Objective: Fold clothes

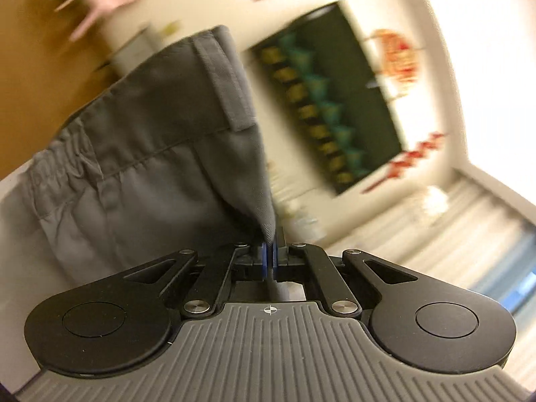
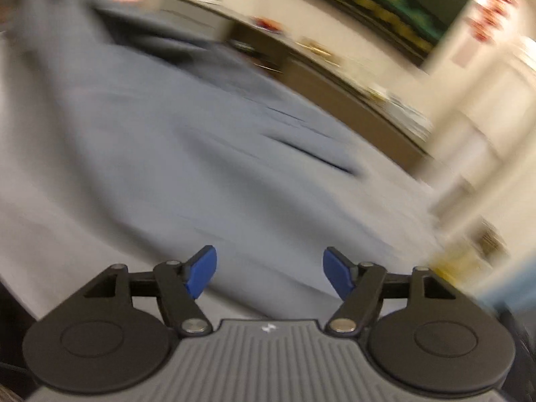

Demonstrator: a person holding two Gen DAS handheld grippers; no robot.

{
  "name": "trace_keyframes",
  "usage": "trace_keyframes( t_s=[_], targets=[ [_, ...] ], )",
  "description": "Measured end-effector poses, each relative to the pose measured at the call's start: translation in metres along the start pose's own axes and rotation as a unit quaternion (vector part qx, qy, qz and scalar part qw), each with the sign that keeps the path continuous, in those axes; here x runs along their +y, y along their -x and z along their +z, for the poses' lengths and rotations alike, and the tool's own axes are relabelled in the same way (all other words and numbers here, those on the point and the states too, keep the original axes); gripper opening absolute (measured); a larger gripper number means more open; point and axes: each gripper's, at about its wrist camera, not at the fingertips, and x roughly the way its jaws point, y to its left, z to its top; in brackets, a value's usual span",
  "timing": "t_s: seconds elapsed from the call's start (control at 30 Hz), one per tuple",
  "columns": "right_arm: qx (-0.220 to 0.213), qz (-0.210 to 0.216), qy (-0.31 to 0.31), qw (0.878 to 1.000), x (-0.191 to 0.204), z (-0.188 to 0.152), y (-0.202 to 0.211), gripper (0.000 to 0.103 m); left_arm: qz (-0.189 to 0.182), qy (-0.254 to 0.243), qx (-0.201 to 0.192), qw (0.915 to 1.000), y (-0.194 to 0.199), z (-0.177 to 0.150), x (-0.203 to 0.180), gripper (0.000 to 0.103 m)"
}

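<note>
In the left wrist view, grey trousers (image 1: 140,154) with an elastic waistband and a belt loop hang lifted in front of the camera. My left gripper (image 1: 270,251) is shut on a pinched fold of that grey cloth, which runs up from the blue pads. In the blurred right wrist view, pale grey cloth (image 2: 187,154) lies spread over a flat surface below. My right gripper (image 2: 269,273) is open above it, its blue pads (image 2: 201,271) wide apart with nothing between them.
A dark wall hanging (image 1: 328,100) with red ornaments around it hangs on the cream wall behind. A long brown counter (image 2: 351,93) with small items runs along the far side. A white surface (image 2: 67,251) lies under the cloth.
</note>
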Motion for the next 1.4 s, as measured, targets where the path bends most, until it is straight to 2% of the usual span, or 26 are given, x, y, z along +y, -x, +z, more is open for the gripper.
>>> trace_keyframes(
  t_s=[0.07,0.1,0.13,0.2,0.27,0.33,0.43,0.5,0.53,0.6,0.63,0.67,0.7,0.73,0.8,0.87,0.93,1.03,1.1,1.13,1.17,1.2,1.27,1.33,1.37,1.4],
  targets=[
    [0.034,0.005,-0.103,0.994,-0.066,-0.017,-0.008,0.083,0.038,0.025,0.009,0.9989,0.002,-0.01,0.022,0.0],
    [0.052,0.019,-0.173,0.983,-0.099,-0.026,-0.014,0.083,0.052,0.036,0.012,0.9979,0.002,-0.015,0.032,0.0],
    [0.065,0.033,-0.247,0.966,-0.128,-0.038,-0.022,0.083,0.064,0.043,0.013,0.9969,0.002,-0.02,0.038,0.0],
    [0.086,0.08,-0.352,0.929,-0.16,-0.061,-0.039,0.083,0.079,0.052,0.021,0.9953,-0.006,-0.026,0.044,0.0],
    [0.102,0.134,-0.438,0.883,-0.184,-0.082,-0.056,0.076,0.091,0.055,0.032,0.9938,-0.016,-0.03,0.047,0.0],
    [0.104,0.193,-0.507,0.834,-0.187,-0.095,-0.068,0.076,0.104,0.045,0.04,0.9927,-0.032,-0.03,0.041,0.0],
    [0.101,0.248,-0.583,0.767,-0.186,-0.114,-0.089,0.076,0.11,0.03,0.044,0.9926,-0.043,-0.03,0.035,0.0],
    [0.105,0.258,-0.611,0.741,-0.18,-0.121,-0.097,0.077,0.109,0.02,0.047,0.9927,-0.048,-0.033,0.033,0.0],
    [0.11,0.256,-0.615,0.738,-0.177,-0.122,-0.102,0.077,0.109,0.019,0.05,0.9926,-0.05,-0.036,0.035,0.0],
    [0.115,0.245,-0.622,0.735,-0.173,-0.124,-0.111,0.073,0.112,0.021,0.056,0.9919,-0.054,-0.04,0.039,0.0],
    [0.112,0.235,-0.626,0.735,-0.172,-0.124,-0.115,0.058,0.116,0.023,0.057,0.9913,-0.057,-0.04,0.041,0.0],
    [0.11,0.225,-0.631,0.734,-0.171,-0.124,-0.118,0.029,0.123,0.023,0.052,0.9907,-0.064,-0.037,0.04,0.0],
    [0.103,0.219,-0.629,0.739,-0.169,-0.119,-0.123,0.013,0.13,0.023,0.048,0.9901,-0.071,-0.033,0.04,0.0],
    [0.095,0.213,-0.625,0.745,-0.167,-0.113,-0.128,0.006,0.137,0.022,0.043,0.9893,-0.08,-0.028,0.039,0.0],
    [0.067,0.205,-0.612,0.761,-0.166,-0.083,-0.133,0.005,0.143,0.011,0.031,0.9891,-0.119,-0.001,0.023,0.0],
    [0.017,0.207,-0.597,0.775,-0.171,-0.037,-0.137,0.004,0.122,0.0,0.012,0.9925,-0.162,0.033,-0.008,0.0],
    [-0.057,0.201,-0.581,0.787,-0.186,0.021,-0.131,0.003,0.058,-0.013,-0.035,0.9976,-0.188,0.068,-0.055,0.0],
    [-0.18,0.197,-0.559,0.785,-0.219,0.087,-0.091,0.003,-0.06,-0.043,-0.11,0.9912,-0.164,0.111,-0.123,0.0],
    [-0.248,0.2,-0.54,0.779,-0.238,0.107,-0.054,0.003,-0.082,-0.064,-0.123,0.9869,-0.124,0.12,-0.14,0.0],
    [-0.271,0.204,-0.532,0.776,-0.245,0.105,-0.035,0.003,-0.079,-0.067,-0.116,0.9879,-0.106,0.117,-0.135,0.0],
    [-0.285,0.209,-0.522,0.776,-0.247,0.098,-0.02,0.003,-0.056,-0.077,-0.095,0.9909,-0.093,0.104,-0.126,0.0],
    [-0.289,0.216,-0.511,0.78,-0.245,0.084,-0.007,0.003,-0.032,-0.085,-0.071,0.9934,-0.081,0.091,-0.114,0.0],
    [-0.241,0.214,-0.496,0.806,-0.231,0.05,-0.01,0.004,0.036,-0.078,0.019,0.9961,-0.074,0.053,-0.074,0.0],
    [-0.137,0.191,-0.484,0.843,-0.211,0.008,-0.033,0.006,0.094,-0.062,0.092,0.9894,-0.081,0.022,-0.039,0.0],
    [-0.079,0.174,-0.479,0.857,-0.199,-0.012,-0.049,0.009,0.118,-0.052,0.109,0.9857,-0.083,0.008,-0.024,0.0],
    [-0.024,0.146,-0.465,0.873,-0.187,-0.031,-0.064,0.012,0.128,-0.035,0.119,0.984,-0.085,-0.004,-0.011,0.005]
  ],
)
